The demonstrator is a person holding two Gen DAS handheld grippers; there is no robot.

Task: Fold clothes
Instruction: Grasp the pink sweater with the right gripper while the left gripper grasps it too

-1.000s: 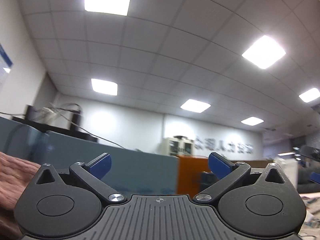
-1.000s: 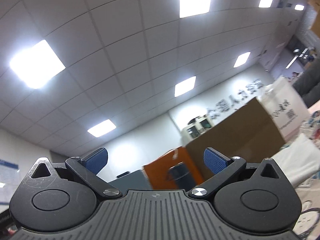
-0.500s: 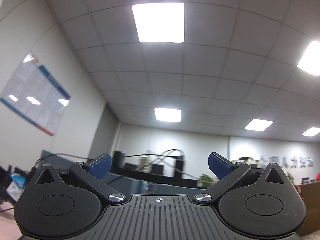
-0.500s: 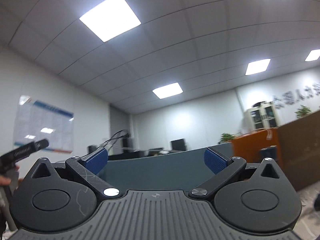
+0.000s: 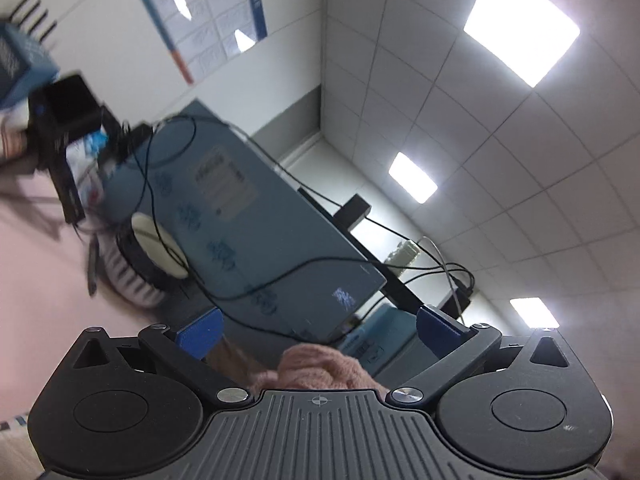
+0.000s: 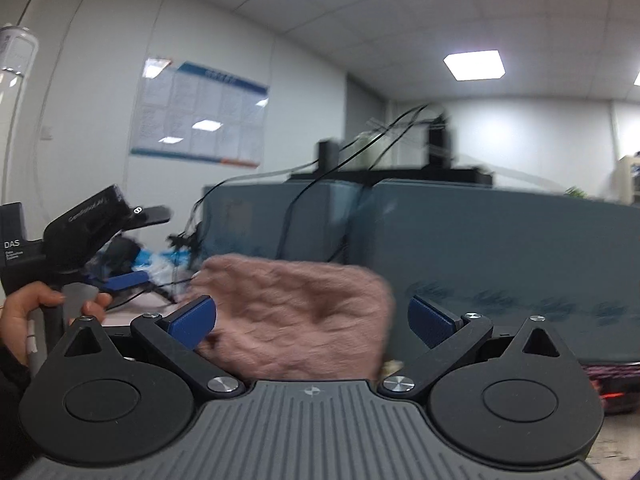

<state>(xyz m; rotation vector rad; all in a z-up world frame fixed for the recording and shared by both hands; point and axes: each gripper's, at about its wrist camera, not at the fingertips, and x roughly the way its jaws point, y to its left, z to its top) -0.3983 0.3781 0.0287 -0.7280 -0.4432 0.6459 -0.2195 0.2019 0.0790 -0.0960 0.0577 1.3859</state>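
A pink fuzzy garment (image 6: 296, 312) is bunched up in front of my right gripper (image 6: 312, 322). It fills the gap between the wide-apart blue pads (image 6: 192, 320), which do not press on it. In the left wrist view a lump of the same pink garment (image 5: 324, 368) shows low between the fingers, close to the gripper body. My left gripper (image 5: 320, 332) is open and the view is tilted. The right wrist view also shows the left gripper (image 6: 100, 224) at the far left, held by a hand (image 6: 24, 312).
A blue-grey desk partition (image 6: 500, 248) with black cables draped over it stands behind the garment. The pink table surface (image 5: 32, 272) lies at the left, with a black device (image 5: 64, 120) and a white-padded round object (image 5: 160, 248) beside the partition (image 5: 248, 208). A poster (image 6: 200, 120) hangs on the wall.
Both views have swung down from the ceiling toward the desk. The pink garment has come into view between each gripper's fingers. Both grippers stay open.
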